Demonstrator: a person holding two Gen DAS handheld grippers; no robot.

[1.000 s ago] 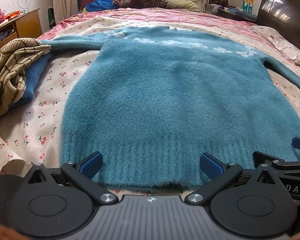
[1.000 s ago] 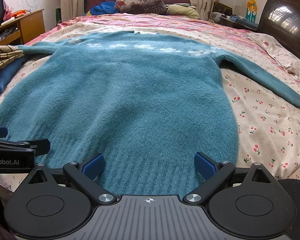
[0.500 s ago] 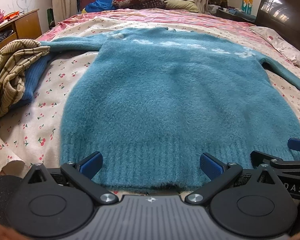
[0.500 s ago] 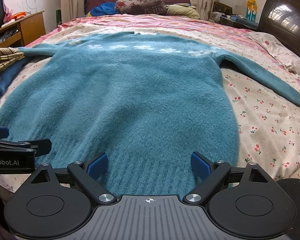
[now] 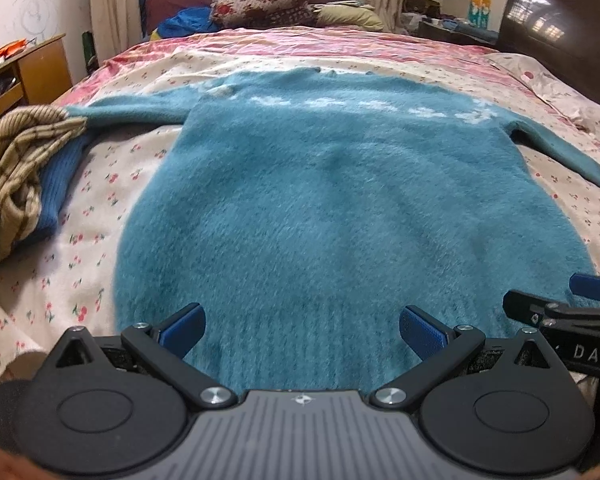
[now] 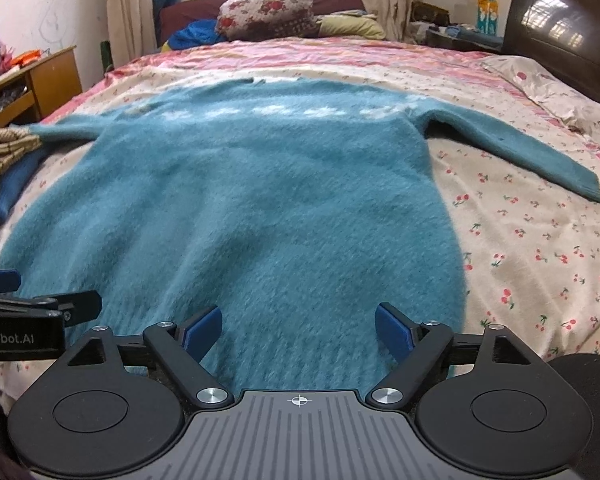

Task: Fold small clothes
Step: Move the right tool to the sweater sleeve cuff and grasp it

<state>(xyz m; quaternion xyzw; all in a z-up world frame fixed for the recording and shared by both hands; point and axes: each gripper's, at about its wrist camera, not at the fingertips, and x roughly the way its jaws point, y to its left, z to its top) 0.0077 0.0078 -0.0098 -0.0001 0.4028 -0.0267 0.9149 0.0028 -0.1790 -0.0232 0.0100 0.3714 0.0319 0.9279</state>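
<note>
Sweater: a fuzzy teal sweater (image 5: 340, 208) lies flat on the bed (image 5: 80, 248), hem nearest the cameras, neck toward the pillows, both sleeves stretched out to the sides. A row of white patches crosses its chest.

Left gripper: the left gripper (image 5: 302, 330) has its blue fingers (image 5: 182, 330) spread wide over the ribbed hem, nothing between them. Whether the tips touch the knit cannot be told.

Right gripper: the right gripper (image 6: 298, 330) is also spread wide, empty, over the hem just right of the other one; its side shows at the right edge of the left wrist view.

Change, left view: compared with a second ago, more of the far room is in view and the right sleeve now shows down to its cuff. The hem edge seen below the fingers a second ago is now hidden behind the gripper body.

Change, right view: the fingers stand slightly closer together than a second ago, and the window above the bed has come into view.

Unchanged: the sweater lies just as it did, with no fold made.

Beside it: a striped brown garment (image 5: 16, 168) sits heaped on a blue knit (image 5: 58, 184) at the left, touching the left sleeve's end.

Far end: a floral pillow (image 6: 266, 6) rests at the head of the bed.
</note>
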